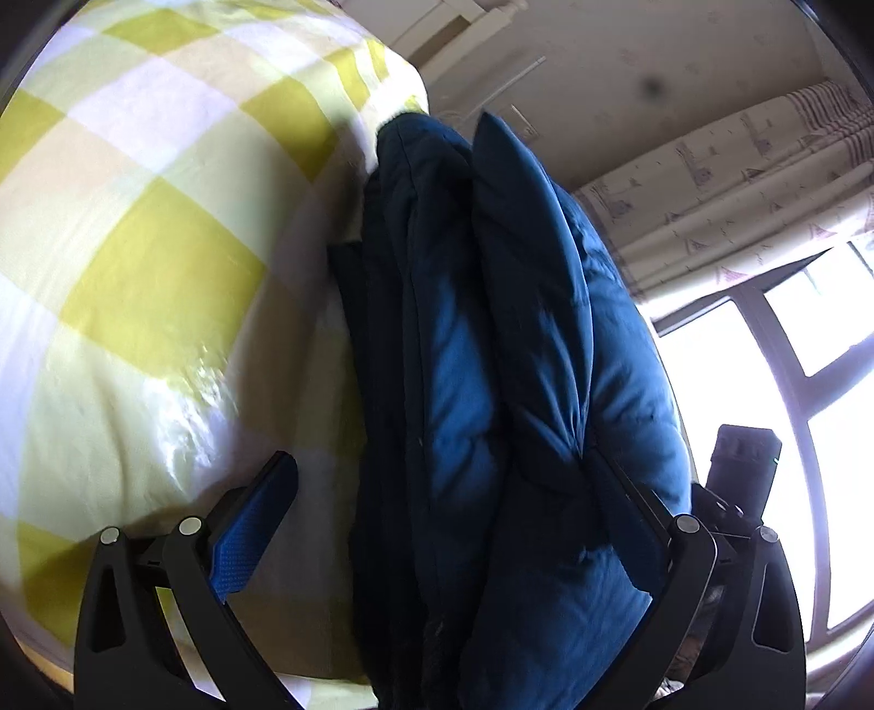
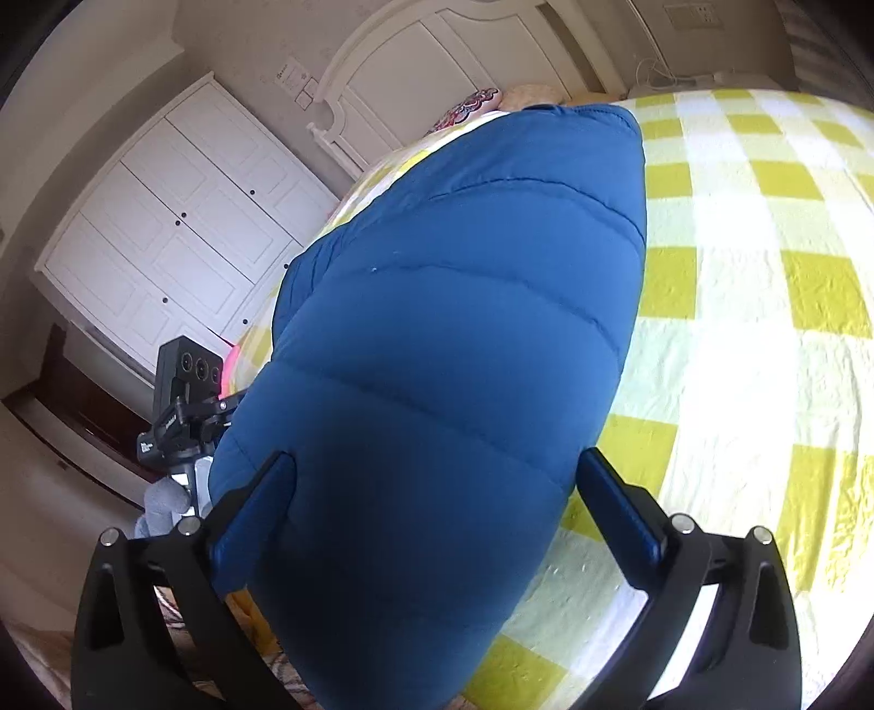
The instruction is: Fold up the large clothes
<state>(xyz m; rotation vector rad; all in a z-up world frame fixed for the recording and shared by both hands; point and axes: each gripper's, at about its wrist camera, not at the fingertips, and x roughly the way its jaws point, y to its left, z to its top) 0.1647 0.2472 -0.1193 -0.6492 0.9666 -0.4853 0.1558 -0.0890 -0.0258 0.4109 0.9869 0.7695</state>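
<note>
**Blue jacket lies between both spread tongs, on the bed**

On my left wrist cam I see the left gripper (image 1: 448, 524) with its jaws spread wide. The padded dark-blue quilted jacket (image 1: 491, 382) runs up the middle of the view, folded in thick layers, w/ its near end between the two fingers. The left finger, w/ blue textured pad (image 1: 251, 535), stands clearly apart from the cloth; I see bedsheet in the gap. The right finger is mostly covered by the jacket, so I cannot tell if it touches. The picture is a bit blurred.

On the right wrist cam the right gripper (image 2: 437, 508) is also spread wide. The same jacket (image 2: 464, 327) fills the space between its fingers. The left pad (image 2: 257, 513) is at the cloth edge, the right pad (image 2: 617, 513) just beside it; nothing looks squeezed, so I read it as no pinch.

The jacket lies on the yellow-and-white checked bedsheet (image 2: 754, 284), near the bed's edge. Behind it: white panelled wardrobe (image 2: 180, 229) and white headboard (image 2: 448, 49). In the left view, a patterned curtain (image 1: 737, 180) and bright window (image 1: 765, 355) are at the right.
</note>
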